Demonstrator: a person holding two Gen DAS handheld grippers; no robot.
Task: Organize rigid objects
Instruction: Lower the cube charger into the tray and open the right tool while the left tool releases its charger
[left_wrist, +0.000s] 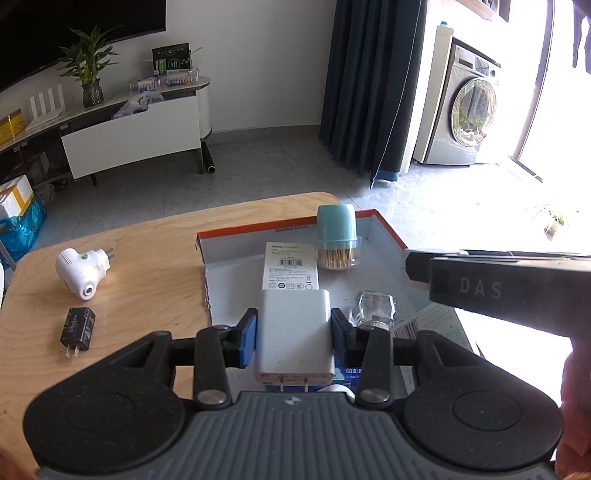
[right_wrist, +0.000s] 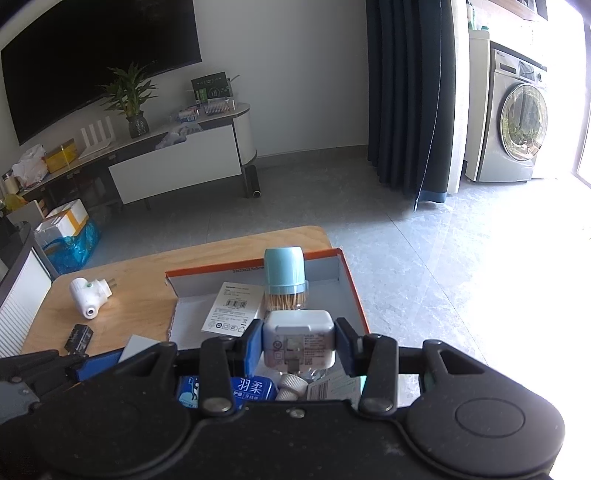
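Clamping a white charger (left_wrist: 293, 332), the left hand-held gripper (left_wrist: 293, 338) hangs above the box (left_wrist: 236, 236); the right grips another.

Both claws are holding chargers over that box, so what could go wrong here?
The box is already crowded: the right gripper holds its white charger close to the toothpick jar, which might get knocked over. The left gripper and its white adapter sit near the right one, so they could bump.

Washing machine (left_wrist: 465, 110) beside dark curtain (left_wrist: 369, 85); potted plant (right_wrist: 129, 99) on what looks like a TV stand (right_wrist: 177, 147).
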